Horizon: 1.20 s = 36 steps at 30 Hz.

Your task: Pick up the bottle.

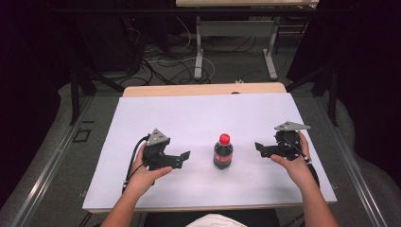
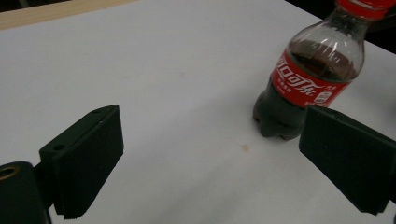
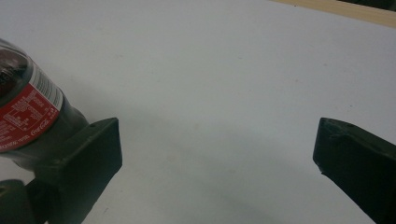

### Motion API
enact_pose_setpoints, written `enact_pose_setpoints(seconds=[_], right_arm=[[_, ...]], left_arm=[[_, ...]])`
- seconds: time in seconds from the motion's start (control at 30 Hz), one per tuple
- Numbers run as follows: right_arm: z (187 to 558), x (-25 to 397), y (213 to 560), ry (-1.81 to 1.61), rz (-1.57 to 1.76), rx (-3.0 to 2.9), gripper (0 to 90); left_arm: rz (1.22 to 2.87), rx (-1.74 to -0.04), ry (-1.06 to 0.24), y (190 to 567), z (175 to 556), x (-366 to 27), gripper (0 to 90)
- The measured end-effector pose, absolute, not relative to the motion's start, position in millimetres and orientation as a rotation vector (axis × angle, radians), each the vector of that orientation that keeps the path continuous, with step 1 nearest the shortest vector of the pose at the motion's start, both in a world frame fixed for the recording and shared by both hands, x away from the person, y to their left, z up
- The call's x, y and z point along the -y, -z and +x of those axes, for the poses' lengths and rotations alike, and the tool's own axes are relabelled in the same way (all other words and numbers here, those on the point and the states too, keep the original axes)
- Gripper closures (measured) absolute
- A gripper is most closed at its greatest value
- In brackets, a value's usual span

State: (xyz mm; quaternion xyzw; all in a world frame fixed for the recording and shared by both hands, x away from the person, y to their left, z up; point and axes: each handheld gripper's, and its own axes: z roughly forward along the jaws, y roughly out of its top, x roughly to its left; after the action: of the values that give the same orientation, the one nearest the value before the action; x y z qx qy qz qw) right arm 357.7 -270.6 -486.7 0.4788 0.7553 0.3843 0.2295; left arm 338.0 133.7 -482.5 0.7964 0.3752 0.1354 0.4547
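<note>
We see the cola bottle (image 1: 223, 151) standing upright on the white desk (image 1: 189, 118), midway between the two tools and touching neither. The left tool (image 1: 182, 158) is spread wide with nothing in it, just left of the bottle. The right tool (image 1: 260, 147) is likewise wide open and empty, just right of it.

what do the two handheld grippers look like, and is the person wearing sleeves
Both the left gripper and right gripper are black, each topped by a grey three-cornered plate. Their fingers are flat matte-black blocks. A black cable trails from each. The forearms are bare, no sleeves.
</note>
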Motion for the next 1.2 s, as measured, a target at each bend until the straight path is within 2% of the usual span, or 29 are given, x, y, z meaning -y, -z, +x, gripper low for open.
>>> enact_pose_setpoints(seconds=[0.47,0.83,1.2], right_arm=[[358,270,489,-1.055,1.321,-2.09,1.7],[358,270,489,-1.06,1.315,-2.094,1.7],[358,270,489,-1.062,1.315,-2.098,1.7]], left_arm=[[1.99,-0.797,-0.297,484,342,-73,15.0],[2.015,-0.786,-0.228,485,345,-41,16.3],[2.052,-0.748,-0.224,499,346,-19,19.1]])
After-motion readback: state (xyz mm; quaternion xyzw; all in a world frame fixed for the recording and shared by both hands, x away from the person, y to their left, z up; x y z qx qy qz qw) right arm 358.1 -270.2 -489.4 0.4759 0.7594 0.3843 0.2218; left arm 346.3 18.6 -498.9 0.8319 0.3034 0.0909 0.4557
